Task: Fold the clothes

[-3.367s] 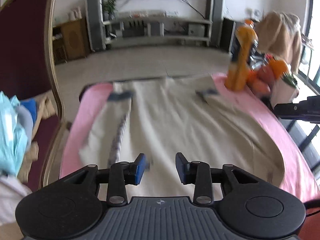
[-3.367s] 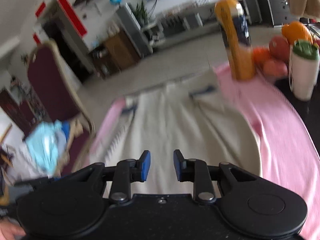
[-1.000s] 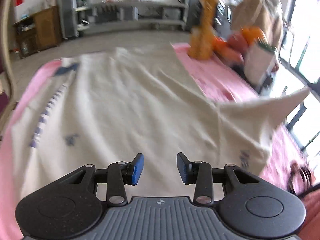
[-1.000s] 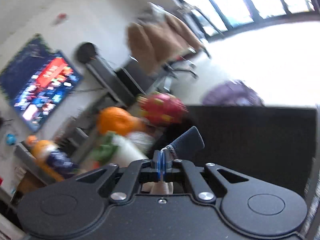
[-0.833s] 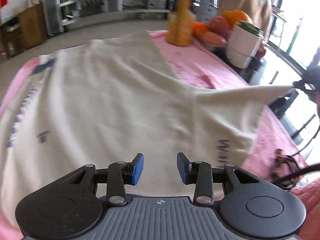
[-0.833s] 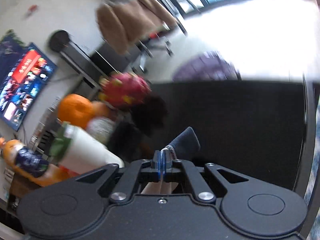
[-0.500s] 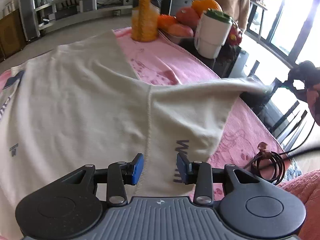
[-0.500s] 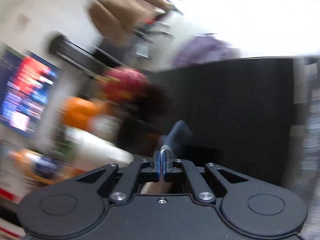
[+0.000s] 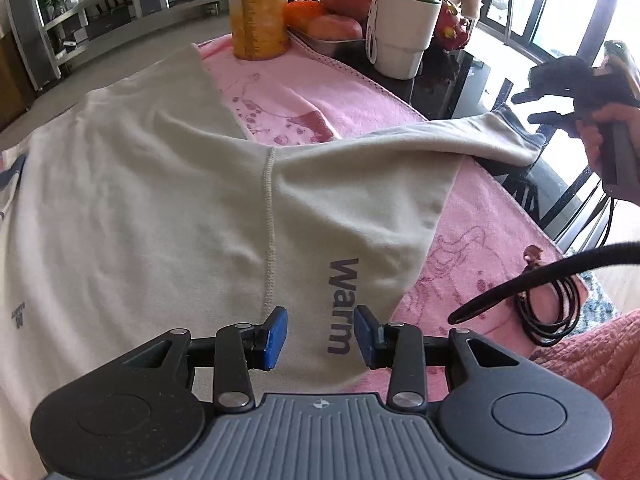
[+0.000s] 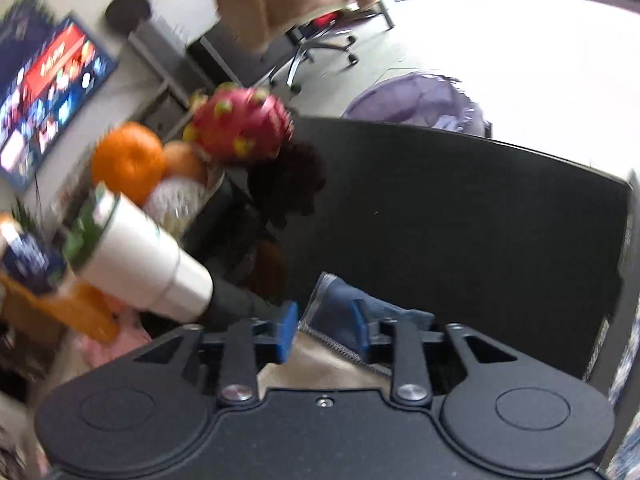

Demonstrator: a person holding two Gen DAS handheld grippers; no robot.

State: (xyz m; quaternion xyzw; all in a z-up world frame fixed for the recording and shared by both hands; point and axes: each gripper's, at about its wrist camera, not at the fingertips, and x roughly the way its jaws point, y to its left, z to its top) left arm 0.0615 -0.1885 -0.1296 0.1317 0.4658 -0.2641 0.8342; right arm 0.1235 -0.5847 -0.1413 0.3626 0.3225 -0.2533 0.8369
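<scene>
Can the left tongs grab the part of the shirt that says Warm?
Probably yes. The left tongs are open right over the word Warm on the cream shirt, with nothing between them; only the cable lies off to the side.

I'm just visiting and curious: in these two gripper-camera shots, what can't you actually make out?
- Right wrist view: the right gripper is open around the sleeve cuff; whether a pad touches it is unclear.
- Right wrist view: the white cup and fruit are motion-blurred.
- Left wrist view: the shirt's near hem is hidden behind the left gripper.
- Left wrist view: the shirt's small left-side print is too small to read.
</scene>
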